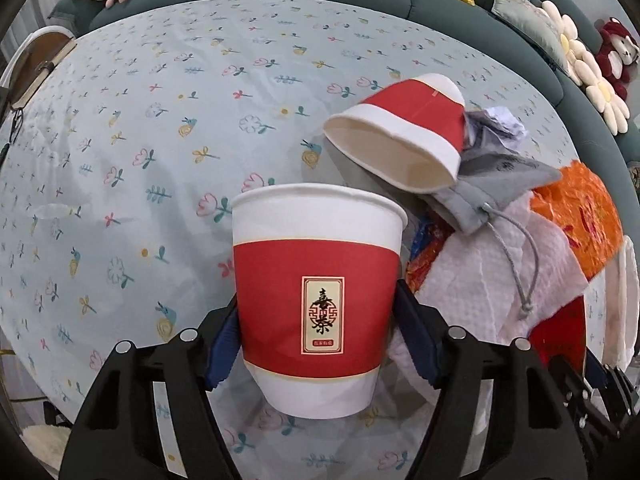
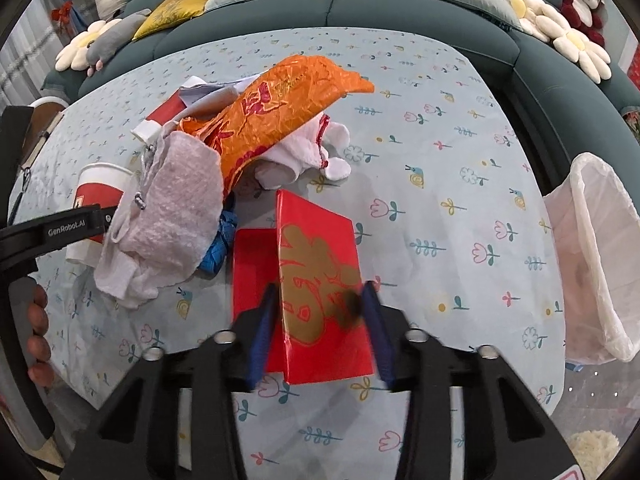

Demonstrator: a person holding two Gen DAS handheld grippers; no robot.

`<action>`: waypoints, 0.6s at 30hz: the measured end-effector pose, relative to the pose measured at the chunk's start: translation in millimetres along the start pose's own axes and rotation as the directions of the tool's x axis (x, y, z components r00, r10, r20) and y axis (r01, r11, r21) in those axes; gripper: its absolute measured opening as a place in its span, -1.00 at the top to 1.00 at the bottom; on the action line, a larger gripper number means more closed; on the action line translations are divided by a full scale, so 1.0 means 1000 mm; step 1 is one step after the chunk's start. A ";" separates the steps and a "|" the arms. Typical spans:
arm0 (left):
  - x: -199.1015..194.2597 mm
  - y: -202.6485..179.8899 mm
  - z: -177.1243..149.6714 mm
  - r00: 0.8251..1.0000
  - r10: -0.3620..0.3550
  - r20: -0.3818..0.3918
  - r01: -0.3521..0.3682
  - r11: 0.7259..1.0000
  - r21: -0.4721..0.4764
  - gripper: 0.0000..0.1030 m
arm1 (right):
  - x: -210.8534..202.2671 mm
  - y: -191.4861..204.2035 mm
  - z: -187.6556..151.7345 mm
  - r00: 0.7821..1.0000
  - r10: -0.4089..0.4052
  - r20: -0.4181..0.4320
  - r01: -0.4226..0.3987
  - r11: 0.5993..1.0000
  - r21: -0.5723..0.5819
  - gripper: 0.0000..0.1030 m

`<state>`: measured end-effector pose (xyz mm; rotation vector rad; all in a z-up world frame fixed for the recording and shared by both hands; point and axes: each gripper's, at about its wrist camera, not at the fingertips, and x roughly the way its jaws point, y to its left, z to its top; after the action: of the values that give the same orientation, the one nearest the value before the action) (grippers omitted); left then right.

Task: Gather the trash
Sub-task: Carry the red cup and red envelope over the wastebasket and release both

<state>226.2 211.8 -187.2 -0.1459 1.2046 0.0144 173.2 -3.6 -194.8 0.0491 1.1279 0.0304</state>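
Observation:
A red-and-white paper cup (image 1: 312, 264) stands upright between the blue pads of my left gripper (image 1: 316, 320), which press on both of its sides. A second, identical cup (image 1: 400, 140) lies on its side behind it, against a grey drawstring pouch (image 1: 492, 188). My right gripper (image 2: 320, 312) is shut on a red packet with gold lettering (image 2: 320, 264), held on edge above the floral tablecloth (image 2: 440, 160). The trash pile to its left holds an orange foil wrapper (image 2: 280, 108), a white paper towel (image 2: 172, 216) and a blue wrapper (image 2: 220, 248).
A bin lined with a white bag (image 2: 600, 248) stands off the table's right edge. A dark green sofa (image 2: 360, 12) with cushions and plush toys wraps around the far side. A person's fingers (image 2: 38, 320) grip the left handle at the far left.

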 end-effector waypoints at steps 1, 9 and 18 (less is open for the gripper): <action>-0.001 -0.001 -0.002 1.000 0.000 0.003 0.000 1.000 0.003 -0.29 | -0.001 -0.001 -0.001 1.000 0.003 0.001 -0.003 1.000 0.002 0.45; -0.036 -0.012 -0.023 0.999 -0.008 0.042 0.008 1.000 -0.003 -0.29 | -0.029 -0.013 -0.006 0.998 0.025 0.055 -0.027 0.999 0.023 0.85; -0.090 -0.050 -0.033 0.990 -0.070 0.119 0.065 0.997 0.043 -0.29 | -0.077 -0.034 -0.007 0.989 0.017 0.150 -0.025 0.998 0.054 0.85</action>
<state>168.1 164.1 -109.8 -0.1497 1.0786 -0.0584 133.7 -41.4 -130.4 0.1111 0.9784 0.0136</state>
